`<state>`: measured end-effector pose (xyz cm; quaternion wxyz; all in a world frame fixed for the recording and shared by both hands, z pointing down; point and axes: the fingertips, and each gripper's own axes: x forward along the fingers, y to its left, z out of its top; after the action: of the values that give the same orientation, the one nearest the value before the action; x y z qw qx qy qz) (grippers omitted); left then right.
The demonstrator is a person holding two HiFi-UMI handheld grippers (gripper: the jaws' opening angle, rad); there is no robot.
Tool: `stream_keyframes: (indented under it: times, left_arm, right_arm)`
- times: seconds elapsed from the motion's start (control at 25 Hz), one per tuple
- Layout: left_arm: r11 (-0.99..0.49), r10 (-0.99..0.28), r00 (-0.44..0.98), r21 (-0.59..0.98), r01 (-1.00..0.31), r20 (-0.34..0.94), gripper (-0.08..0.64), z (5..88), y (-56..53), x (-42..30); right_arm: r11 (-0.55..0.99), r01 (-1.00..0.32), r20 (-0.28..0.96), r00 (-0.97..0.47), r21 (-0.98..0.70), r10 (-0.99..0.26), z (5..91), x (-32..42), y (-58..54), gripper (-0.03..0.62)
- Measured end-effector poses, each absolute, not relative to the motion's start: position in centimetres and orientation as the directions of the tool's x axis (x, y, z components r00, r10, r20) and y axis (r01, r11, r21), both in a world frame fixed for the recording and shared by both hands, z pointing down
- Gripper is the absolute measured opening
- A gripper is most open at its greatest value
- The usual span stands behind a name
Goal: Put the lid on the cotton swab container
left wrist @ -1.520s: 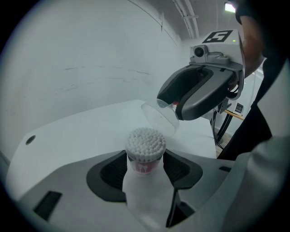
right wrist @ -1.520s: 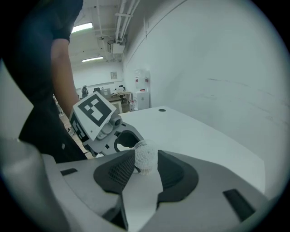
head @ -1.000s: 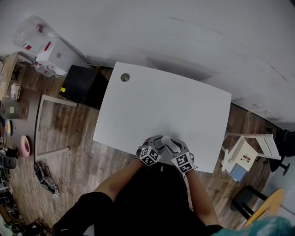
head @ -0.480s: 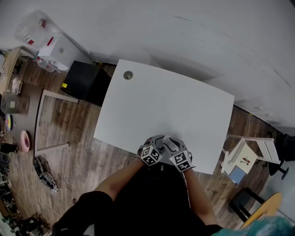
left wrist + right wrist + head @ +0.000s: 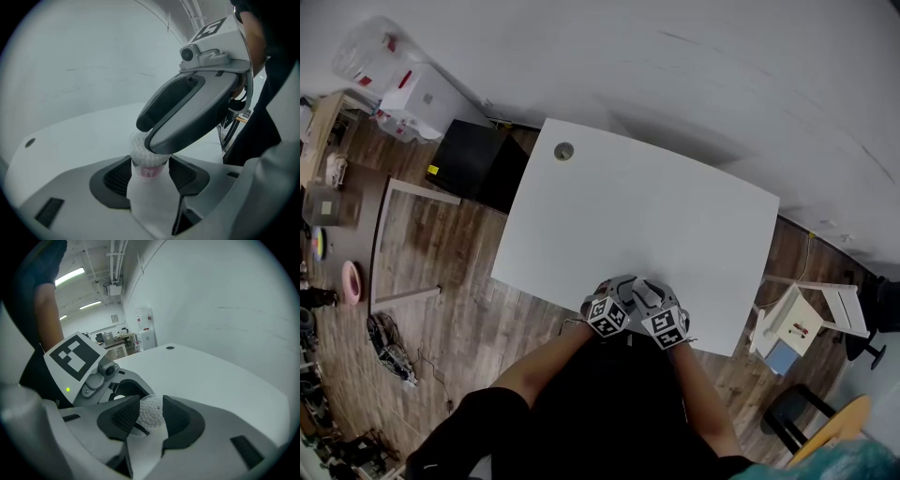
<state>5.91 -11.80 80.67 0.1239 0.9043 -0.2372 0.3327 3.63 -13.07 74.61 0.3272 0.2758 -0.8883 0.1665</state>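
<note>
White table (image 5: 656, 216), head view: my left gripper (image 5: 617, 291) and right gripper (image 5: 654, 298) meet at its near edge. Left gripper view: jaws clamped on the cotton swab container (image 5: 146, 158). Right gripper view: jaws pinching the clear lid (image 5: 151, 411) above it; tilted, it may jam.

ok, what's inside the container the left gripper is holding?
White cotton swab heads, packed at the mouth of the container in the left gripper. Sticks below are hidden by its cloudy wall; the right gripper covers part of the mouth.

Lab — white table (image 5: 637, 216), strip lights (image 5: 70, 275)
</note>
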Motion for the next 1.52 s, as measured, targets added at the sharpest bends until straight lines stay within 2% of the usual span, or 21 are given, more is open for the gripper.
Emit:
stream_keyframes:
  times: [0.16, 0.28, 0.68, 0.84, 1.0, 1.32, 1.48, 1.52]
  left_arm:
    - [-0.854, -0.346, 0.667, 0.072, -0.515, 0.659, 0.256, 80.7, -11.8, 5.9]
    - [-0.854, -0.345, 0.666, 0.073, -0.515, 0.662, 0.256, 80.8, -11.8, 5.8]
    - [-0.85, -0.343, 0.667, 0.085, -0.521, 0.661, 0.256, 81.2, -11.4, 5.7]
    - [-0.847, -0.347, 0.671, 0.089, -0.525, 0.655, 0.256, 80.8, -11.3, 5.6]
    - [-0.837, -0.346, 0.68, 0.115, -0.535, 0.646, 0.255, 80.3, -10.8, 4.9]
    - [-0.81, -0.376, 0.702, 0.154, -0.566, 0.604, 0.256, 78.0, -8.6, 2.6]
    - [-0.773, -0.427, 0.729, 0.203, -0.601, 0.535, 0.254, 74.9, -7.2, 0.5]
    - [-0.766, -0.454, 0.734, 0.199, -0.611, 0.505, 0.217, 73.6, -6.9, -0.1]
  right_arm:
    - [0.78, -0.615, 0.668, -0.628, -0.114, -0.398, 74.6, 3.8, -13.3, 0.152]
    - [0.77, -0.629, 0.669, -0.618, -0.105, -0.413, 74.7, 4.0, -13.7, 0.104]
    - [0.78, -0.625, 0.666, -0.595, -0.033, -0.449, 74.8, 4.0, -13.5, 0.106]
    - [0.765, -0.64, 0.665, -0.604, -0.076, -0.44, 75.0, 4.2, -13.5, 0.106]
    - [0.732, -0.651, 0.608, -0.669, -0.202, -0.427, 74.0, 3.6, -13.3, 0.107]
    - [0.626, -0.754, 0.551, -0.615, -0.199, -0.565, 70.5, 5.7, -13.9, 0.107]
    - [0.566, -0.803, 0.531, -0.566, -0.185, -0.63, 68.0, 6.8, -12.4, 0.107]
    - [0.554, -0.812, 0.522, -0.559, -0.186, -0.644, 67.2, 6.7, -11.7, 0.107]
